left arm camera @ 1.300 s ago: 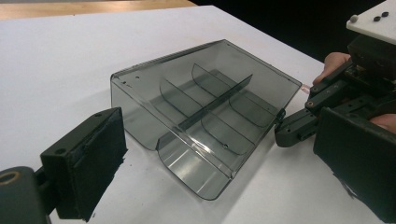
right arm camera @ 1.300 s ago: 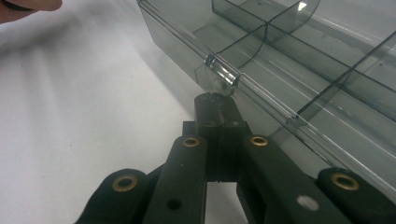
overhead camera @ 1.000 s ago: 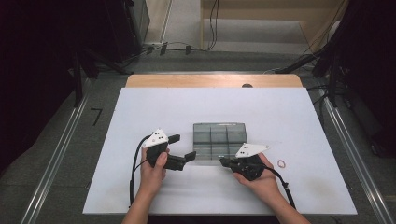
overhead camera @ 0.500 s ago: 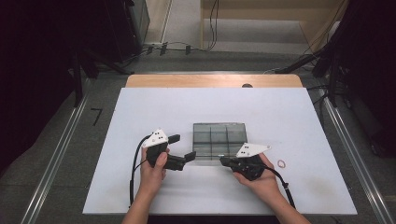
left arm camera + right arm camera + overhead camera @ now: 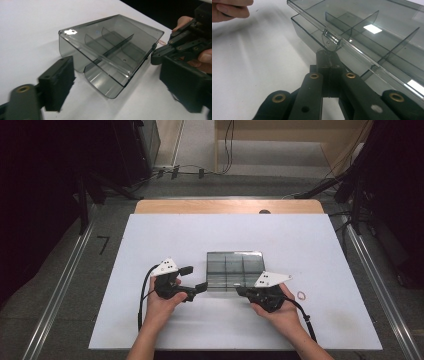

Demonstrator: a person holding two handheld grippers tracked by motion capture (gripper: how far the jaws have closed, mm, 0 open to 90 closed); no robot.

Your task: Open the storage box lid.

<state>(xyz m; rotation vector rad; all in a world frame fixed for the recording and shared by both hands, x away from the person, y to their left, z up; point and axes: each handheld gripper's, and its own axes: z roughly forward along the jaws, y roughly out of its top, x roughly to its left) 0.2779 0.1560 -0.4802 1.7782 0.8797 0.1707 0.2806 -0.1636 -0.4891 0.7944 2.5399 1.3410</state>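
Note:
A smoky clear compartment box (image 5: 235,269) with inner dividers lies mid-table, its lid down. My left gripper (image 5: 196,278) sits just left of the box's front left corner. Its jaws stand wide and have just been closing a little. In the left gripper view the box (image 5: 110,52) lies ahead of the gap and the pads (image 5: 58,80) do not touch it. My right gripper (image 5: 242,292) is at the box's front edge, jaws shut. In the right gripper view its tips (image 5: 328,57) rest against the clear latch tab (image 5: 331,38) under the lid's rim.
A small pink rubber band (image 5: 301,295) lies on the white table sheet (image 5: 310,245) right of my right hand. A wooden strip (image 5: 225,206) edges the table's far side. Metal rails (image 5: 65,275) run along both sides, with cables on the floor beyond.
The left gripper's jaws have come slightly closer together. Both hands and the box stay where they were.

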